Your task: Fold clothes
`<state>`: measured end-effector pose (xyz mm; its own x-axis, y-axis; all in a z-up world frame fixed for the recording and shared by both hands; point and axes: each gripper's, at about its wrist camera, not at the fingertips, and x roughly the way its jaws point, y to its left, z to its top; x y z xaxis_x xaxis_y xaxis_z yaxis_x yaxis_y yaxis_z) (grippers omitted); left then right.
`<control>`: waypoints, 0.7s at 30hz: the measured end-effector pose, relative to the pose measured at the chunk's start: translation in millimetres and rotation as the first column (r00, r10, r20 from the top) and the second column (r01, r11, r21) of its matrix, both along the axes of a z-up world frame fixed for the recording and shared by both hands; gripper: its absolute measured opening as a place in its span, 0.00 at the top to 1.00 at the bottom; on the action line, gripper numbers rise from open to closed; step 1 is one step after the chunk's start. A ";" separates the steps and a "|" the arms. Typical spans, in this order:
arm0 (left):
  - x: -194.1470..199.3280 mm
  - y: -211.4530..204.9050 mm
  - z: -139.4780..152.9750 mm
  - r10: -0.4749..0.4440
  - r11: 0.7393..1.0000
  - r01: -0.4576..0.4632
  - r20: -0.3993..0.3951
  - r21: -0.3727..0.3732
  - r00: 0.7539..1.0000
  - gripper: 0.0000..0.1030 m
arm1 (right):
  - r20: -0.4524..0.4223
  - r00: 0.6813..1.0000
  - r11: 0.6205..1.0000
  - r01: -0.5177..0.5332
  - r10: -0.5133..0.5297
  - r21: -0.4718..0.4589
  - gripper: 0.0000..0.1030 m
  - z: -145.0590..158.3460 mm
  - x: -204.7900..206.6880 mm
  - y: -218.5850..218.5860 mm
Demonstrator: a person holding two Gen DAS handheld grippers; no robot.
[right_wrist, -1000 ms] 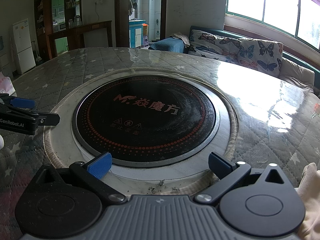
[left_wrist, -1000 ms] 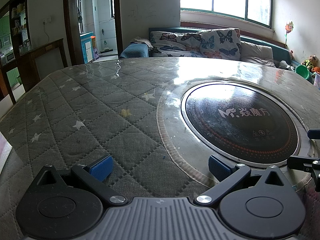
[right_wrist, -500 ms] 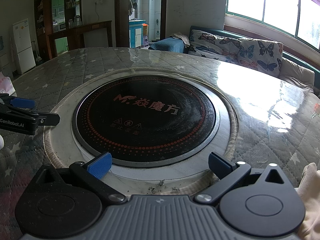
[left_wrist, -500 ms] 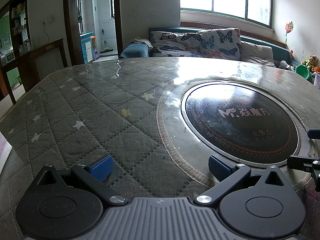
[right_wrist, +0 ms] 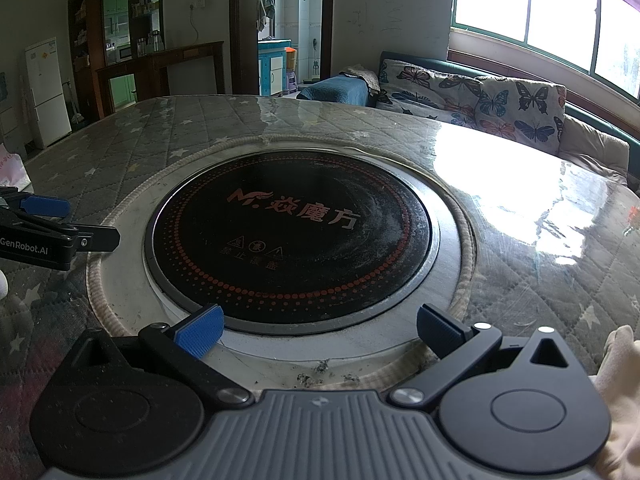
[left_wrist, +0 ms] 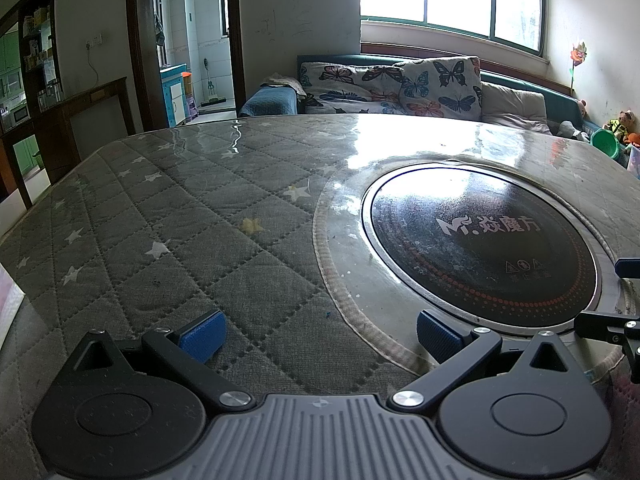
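**Both grippers wait over the table, no garment taken yet**

Left wrist view: the left gripper [left_wrist: 318,334] hangs low over the quilted grey table cover [left_wrist: 168,232], which has small white stars. Its blue pads [left_wrist: 202,334] stand wide apart and nothing lies between them, so it is released and empty. To its right is the round black cooktop [left_wrist: 480,248] set into the table, with white writing "M" and the characters "焱魔方", and three small warning signs under it. At the right edge, a part of the right gripper [left_wrist: 616,300] comes into the picture. No clothing shows on the cover in this view.

Right wrist view: the right gripper [right_wrist: 318,330] is directly before the cooktop [right_wrist: 292,236], with its jaws also spread wide and empty. Here the same "焱魔方" logo is reddish, and below the warning signs are small characters that I read as "禁止覆盖", though they are small. At the left the left gripper [right_wrist: 36,220] appears from the side, and its body carries the words "GenRobot.AI". At the lower right corner a pale cream cloth [right_wrist: 618,396] lies just beside the gripper body; it may be the garment to fold, but only a little of it is visible.

I judge the folding is not yet begun. The next move calls for bringing a garment onto the table and grasping its edges.
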<state>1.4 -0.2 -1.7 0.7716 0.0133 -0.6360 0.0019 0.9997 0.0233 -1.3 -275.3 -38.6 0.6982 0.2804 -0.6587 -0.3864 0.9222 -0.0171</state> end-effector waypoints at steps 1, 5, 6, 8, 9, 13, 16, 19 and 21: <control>0.0 0.1 -0.1 0.000 1.000 0.000 0.000 0.000 1.000 0.00 | 0.000 1.000 1.000 0.000 0.000 0.000 0.00 0.0 0.0 0.0; 0.2 0.5 -0.1 0.000 1.000 0.000 0.000 0.000 1.000 0.00 | 0.000 1.000 1.000 0.000 0.000 0.000 0.00 0.0 0.0 0.0; 0.3 0.5 -0.2 0.000 1.000 0.000 0.000 0.001 1.000 0.00 | 0.000 1.000 1.000 0.000 0.000 0.000 0.00 0.0 0.0 0.0; 0.5 0.3 -0.2 0.000 1.000 0.000 0.000 0.001 1.000 0.00 | 0.000 1.000 1.000 0.000 0.000 0.000 0.00 -0.1 0.0 0.1; 0.8 0.1 -0.3 0.000 1.000 0.000 0.000 0.002 1.000 0.00 | 0.000 1.000 1.000 0.000 0.000 0.000 0.00 -0.1 0.0 0.1; 1.4 -0.3 -0.6 0.000 1.000 0.000 0.000 0.002 1.000 0.00 | 0.000 1.000 1.000 0.000 0.000 0.000 0.00 -0.2 0.1 0.2; 1.2 -0.2 -0.4 0.000 1.000 0.000 0.000 0.002 1.000 0.00 | 0.000 1.000 1.000 0.000 0.000 0.000 0.00 -0.1 0.1 0.0; 1.2 -0.6 -0.5 0.000 1.000 0.000 0.000 0.003 1.000 0.00 | 0.000 1.000 1.000 0.000 0.000 0.000 0.00 0.0 0.2 -0.1; 0.9 -0.8 -0.3 0.000 1.000 0.000 0.000 0.003 1.000 0.00 | 0.000 1.000 1.000 0.000 0.000 0.000 0.00 0.2 0.2 -0.2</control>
<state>2.3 -1.0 -2.0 0.7717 0.0149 -0.6358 0.0023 0.9997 0.0262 -1.1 -275.6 -38.4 0.6981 0.2804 -0.6588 -0.3865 0.9222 -0.0170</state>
